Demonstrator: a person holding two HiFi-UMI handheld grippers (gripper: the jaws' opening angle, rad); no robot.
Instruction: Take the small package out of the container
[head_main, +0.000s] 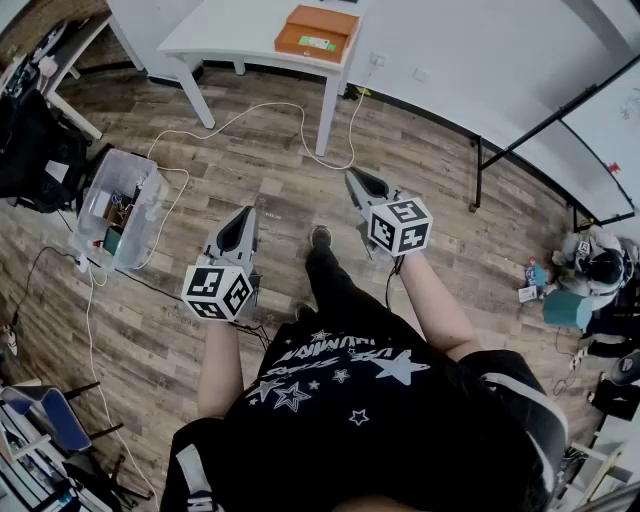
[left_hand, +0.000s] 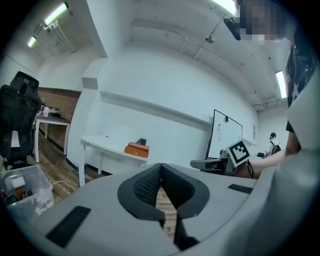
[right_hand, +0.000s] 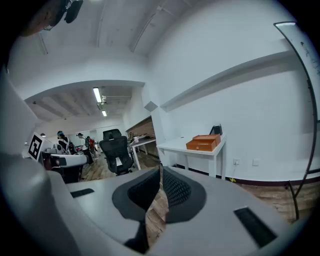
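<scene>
Container (head_main: 150, 200) on floor, off to left of left tool (head_main: 246, 213), well apart. Inside, small package not told apart from clutter. Both closed, empty: left tool, right tool (head_main: 353, 177). Probably light, crinkly; pinch by a free edge.

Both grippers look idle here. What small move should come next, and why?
Probably swing the left gripper toward the clear plastic bin on the wooden floor to the person's left and open it. Its jaws are shut on nothing, as are the right gripper's, and both hang in the air away from the bin.
</scene>
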